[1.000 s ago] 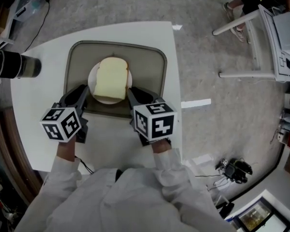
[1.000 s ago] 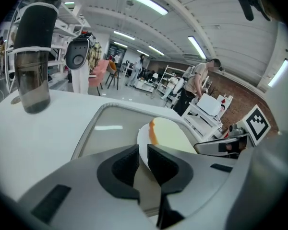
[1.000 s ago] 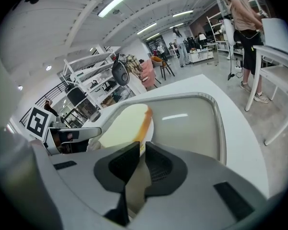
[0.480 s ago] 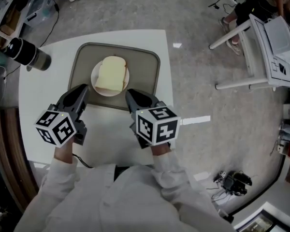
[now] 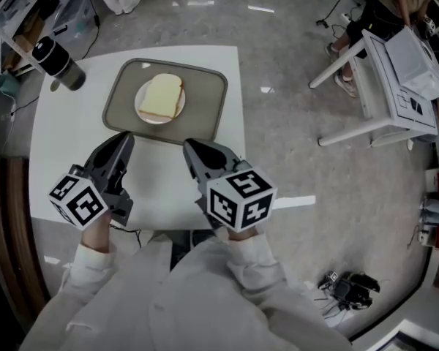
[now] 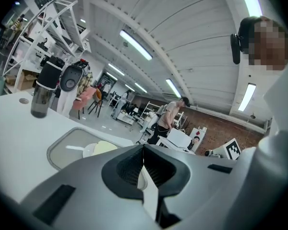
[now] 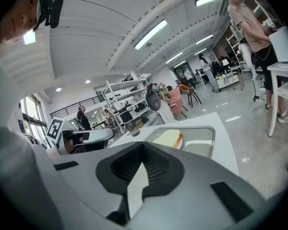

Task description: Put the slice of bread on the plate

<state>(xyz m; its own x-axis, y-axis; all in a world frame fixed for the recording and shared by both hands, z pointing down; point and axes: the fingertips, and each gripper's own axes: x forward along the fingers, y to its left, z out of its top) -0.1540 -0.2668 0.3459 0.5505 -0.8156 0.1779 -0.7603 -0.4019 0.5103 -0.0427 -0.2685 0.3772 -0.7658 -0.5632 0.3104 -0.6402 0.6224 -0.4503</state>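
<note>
A slice of bread (image 5: 162, 96) lies on a small white plate (image 5: 141, 110) inside a grey tray (image 5: 205, 101) at the far side of the white table. Both grippers hover over the table nearer to me than the tray, apart from it. My left gripper (image 5: 124, 139) and my right gripper (image 5: 189, 147) are both shut with nothing held. The left gripper view shows the bread (image 6: 105, 147) and tray (image 6: 62, 150) beyond the closed jaws. Bread (image 7: 167, 138) and tray (image 7: 204, 145) also appear in the right gripper view.
A black tumbler (image 5: 58, 63) stands at the table's far left corner. The table's right edge (image 5: 241, 123) drops to the floor. A white stand (image 5: 395, 72) and a person are at the right. Cables (image 5: 347, 287) lie on the floor.
Both grippers have drawn back from the tray's near edge, where they flanked the plate, towards me over the bare table. The bread and plate have stayed put.
</note>
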